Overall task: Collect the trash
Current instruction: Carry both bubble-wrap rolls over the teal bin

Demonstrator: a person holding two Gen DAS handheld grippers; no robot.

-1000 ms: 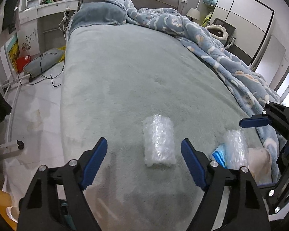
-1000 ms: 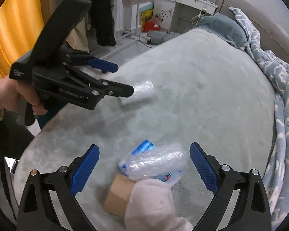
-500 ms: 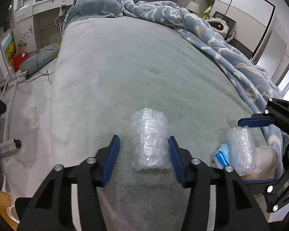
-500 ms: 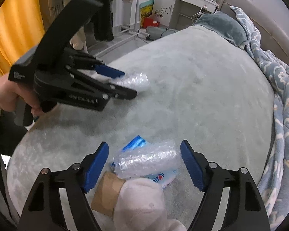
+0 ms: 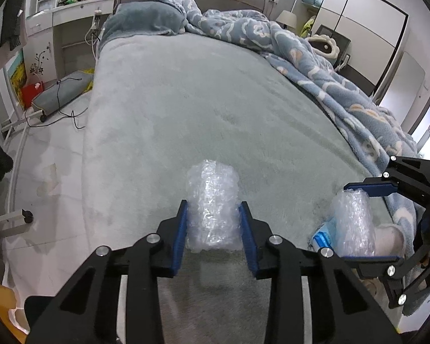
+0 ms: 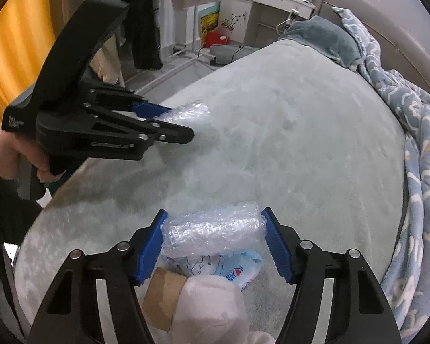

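Closing on a bubble-wrap roll (image 5: 212, 209), the left gripper (image 5: 213, 229) has its blue fingers (image 5: 179, 235) narrowed until both pads touch the roll's sides; the roll rests on the grey-green bed (image 5: 200, 109), near its foot edge. At about 3 o'clock from it, the right gripper (image 6: 215, 243) is also closing, its fingers (image 6: 150, 246) bracketing a second bubble-wrap roll (image 6: 213, 230) end to end, the pads at or touching its ends. This second roll lies on a blue-and-white plastic wrapper (image 6: 238, 269). A brown cardboard piece (image 6: 163, 295) and a pale sock-like bundle (image 6: 212, 306) lie just beside the wrapper, at 6 o'clock. A bare hand (image 6: 5, 152) grips the left gripper's handle. A blue patterned blanket (image 5: 329, 86) runs along the bed's 2 o'clock side.
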